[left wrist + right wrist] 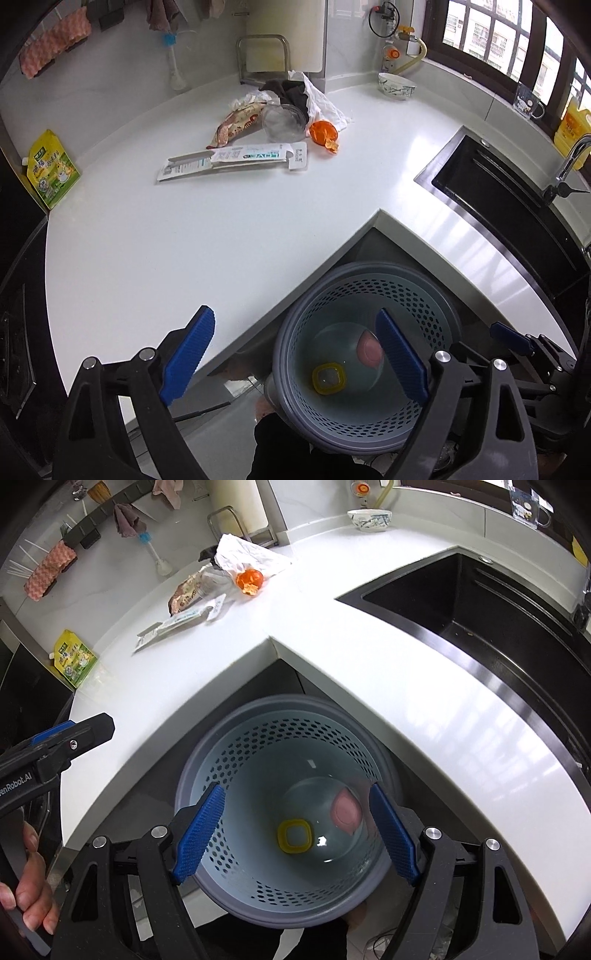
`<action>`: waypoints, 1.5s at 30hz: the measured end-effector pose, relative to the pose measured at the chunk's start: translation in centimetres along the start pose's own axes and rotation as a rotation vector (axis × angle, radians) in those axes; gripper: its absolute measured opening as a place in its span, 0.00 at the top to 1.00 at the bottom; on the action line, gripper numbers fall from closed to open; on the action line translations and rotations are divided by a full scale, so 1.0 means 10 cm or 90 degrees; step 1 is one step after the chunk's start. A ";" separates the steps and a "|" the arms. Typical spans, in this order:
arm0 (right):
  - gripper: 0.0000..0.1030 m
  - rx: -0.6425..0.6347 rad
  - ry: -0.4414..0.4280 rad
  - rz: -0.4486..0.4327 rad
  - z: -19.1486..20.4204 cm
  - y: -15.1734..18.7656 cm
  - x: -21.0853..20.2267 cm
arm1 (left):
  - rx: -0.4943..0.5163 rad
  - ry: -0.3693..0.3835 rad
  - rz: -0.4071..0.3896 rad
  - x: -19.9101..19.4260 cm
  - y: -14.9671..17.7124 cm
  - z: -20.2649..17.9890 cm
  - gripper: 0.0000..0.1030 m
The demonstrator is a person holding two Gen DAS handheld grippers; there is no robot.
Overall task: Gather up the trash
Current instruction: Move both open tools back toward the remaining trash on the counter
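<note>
Both grippers hung above the grey perforated bin (291, 812) tucked under the corner of the white tabletop (221, 229). The left gripper (295, 354) was spread wide, holding nothing; the right gripper (295, 834) likewise gaped empty. A yellow lid (294, 836) lay in the bin. Wrappers (236, 125), a flattened carton (236, 160) and orange peel (324, 134) sat on the tabletop, well apart from both.

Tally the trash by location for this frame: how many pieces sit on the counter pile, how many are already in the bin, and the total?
On the counter: 6 (toothbrush package, snack wrapper, clear plastic cup, orange peel, crumpled white paper, dark rag)
In the waste bin: 2 (yellow square lid, pink piece)
Total: 8
</note>
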State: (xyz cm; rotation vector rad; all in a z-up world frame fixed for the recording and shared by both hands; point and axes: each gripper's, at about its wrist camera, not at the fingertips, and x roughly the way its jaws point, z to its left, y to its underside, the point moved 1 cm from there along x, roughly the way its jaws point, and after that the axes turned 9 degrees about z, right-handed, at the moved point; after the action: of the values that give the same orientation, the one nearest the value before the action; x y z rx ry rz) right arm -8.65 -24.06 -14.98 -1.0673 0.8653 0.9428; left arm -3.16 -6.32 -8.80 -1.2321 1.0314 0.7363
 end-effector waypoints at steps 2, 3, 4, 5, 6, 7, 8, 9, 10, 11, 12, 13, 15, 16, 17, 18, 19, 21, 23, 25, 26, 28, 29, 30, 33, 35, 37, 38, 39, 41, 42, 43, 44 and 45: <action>0.25 -0.003 -0.004 -0.005 0.06 -0.07 -0.03 | -0.001 -0.001 -0.010 -0.06 -0.05 0.06 0.13; 0.25 -0.006 -0.007 -0.008 0.10 -0.11 -0.03 | -0.002 -0.002 -0.014 -0.09 -0.07 0.09 0.12; 0.25 -0.009 -0.008 -0.012 0.13 -0.14 -0.04 | -0.003 -0.003 -0.019 -0.12 -0.09 0.12 0.11; 0.25 -0.013 -0.009 -0.016 0.17 -0.18 -0.05 | -0.005 -0.003 -0.023 -0.14 -0.10 0.16 0.11; 0.25 -0.016 -0.009 -0.019 0.20 -0.22 -0.06 | -0.007 -0.003 -0.026 -0.16 -0.12 0.21 0.11; 0.25 -0.018 -0.010 -0.023 0.24 -0.26 -0.07 | -0.008 -0.003 -0.030 -0.18 -0.14 0.25 0.11; 0.25 -0.020 -0.011 -0.025 0.27 -0.30 -0.08 | -0.009 -0.003 -0.033 -0.19 -0.16 0.29 0.11; 0.25 -0.021 -0.012 -0.028 0.30 -0.34 -0.09 | -0.011 -0.006 -0.036 -0.20 -0.18 0.33 0.10; 0.25 -0.021 -0.013 -0.030 0.33 -0.38 -0.09 | -0.012 -0.008 -0.039 -0.21 -0.20 0.37 0.09; 0.25 -0.022 -0.013 -0.033 0.36 -0.43 -0.10 | -0.013 -0.009 -0.041 -0.22 -0.22 0.41 0.09; 0.25 -0.022 -0.011 -0.036 0.38 -0.47 -0.11 | -0.015 -0.011 -0.043 -0.23 -0.25 0.44 0.09; 0.25 -0.023 -0.009 -0.039 0.41 -0.50 -0.12 | -0.017 -0.011 -0.045 -0.23 -0.27 0.48 0.09; 0.25 -0.024 -0.007 -0.043 0.45 -0.57 -0.14 | -0.022 -0.009 -0.047 -0.23 -0.33 0.54 0.09; 0.25 -0.025 -0.004 -0.045 0.47 -0.60 -0.14 | -0.024 -0.009 -0.048 -0.22 -0.36 0.57 0.09; 0.25 -0.025 -0.002 -0.047 0.49 -0.63 -0.15 | -0.026 -0.008 -0.048 -0.22 -0.38 0.60 0.09; 0.25 -0.024 0.000 -0.050 0.50 -0.65 -0.15 | -0.027 -0.008 -0.049 -0.21 -0.41 0.63 0.09; 0.25 -0.023 0.003 -0.051 0.51 -0.68 -0.15 | -0.028 -0.007 -0.049 -0.19 -0.44 0.64 0.09; 0.25 -0.019 0.007 -0.050 0.52 -0.73 -0.14 | -0.029 -0.002 -0.049 -0.16 -0.49 0.68 0.09; 0.25 -0.013 0.013 -0.049 0.53 -0.79 -0.12 | -0.029 0.000 -0.046 -0.11 -0.55 0.71 0.09; 0.25 -0.007 0.018 -0.052 0.54 -0.84 -0.11 | -0.024 0.006 -0.043 -0.07 -0.61 0.74 0.09; 0.25 -0.004 0.020 -0.054 0.54 -0.87 -0.11 | -0.021 0.008 -0.044 -0.05 -0.64 0.75 0.09; 0.25 0.007 0.021 -0.058 0.54 -0.91 -0.10 | -0.011 0.010 -0.044 -0.01 -0.72 0.76 0.09; 0.25 0.013 0.021 -0.060 0.54 -0.94 -0.10 | -0.004 0.012 -0.044 0.00 -0.75 0.77 0.09; 0.25 0.020 0.020 -0.061 0.53 -0.96 -0.09 | 0.002 0.013 -0.044 0.02 -0.79 0.77 0.09; 0.25 0.036 0.022 -0.067 0.52 -1.04 -0.06 | 0.020 0.018 -0.042 0.08 -0.91 0.78 0.09; 0.25 0.045 0.025 -0.070 0.52 -1.09 -0.04 | 0.032 0.021 -0.042 0.12 -0.99 0.78 0.09; 0.25 0.054 0.027 -0.073 0.52 -1.14 -0.01 | 0.042 0.025 -0.044 0.16 -1.06 0.78 0.09; 0.25 0.058 0.028 -0.075 0.52 -1.17 0.00 | 0.046 0.027 -0.044 0.17 -1.10 0.78 0.09; 0.25 0.063 0.029 -0.077 0.53 -1.20 0.01 | 0.051 0.030 -0.044 0.20 -1.14 0.78 0.09; 0.25 0.071 0.032 -0.081 0.53 -1.26 0.03 | 0.061 0.037 -0.044 0.24 -1.22 0.79 0.09; 0.25 0.075 0.033 -0.082 0.53 -1.29 0.04 | 0.066 0.040 -0.044 0.26 -1.25 0.80 0.09; 0.25 0.080 0.034 -0.083 0.53 -1.31 0.06 | 0.071 0.042 -0.044 0.28 -1.28 0.80 0.09; 0.25 0.084 0.036 -0.084 0.52 -1.34 0.08 | 0.076 0.044 -0.044 0.30 -1.31 0.81 0.09; 0.25 0.088 0.038 -0.084 0.52 -1.37 0.10 | 0.080 0.046 -0.045 0.32 -1.33 0.82 0.09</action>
State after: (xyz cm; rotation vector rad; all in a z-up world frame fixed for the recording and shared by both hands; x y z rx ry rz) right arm 4.98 -21.60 -10.21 -1.0234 0.8846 0.7335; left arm 11.83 -1.43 -6.44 -1.1870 1.0717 0.5684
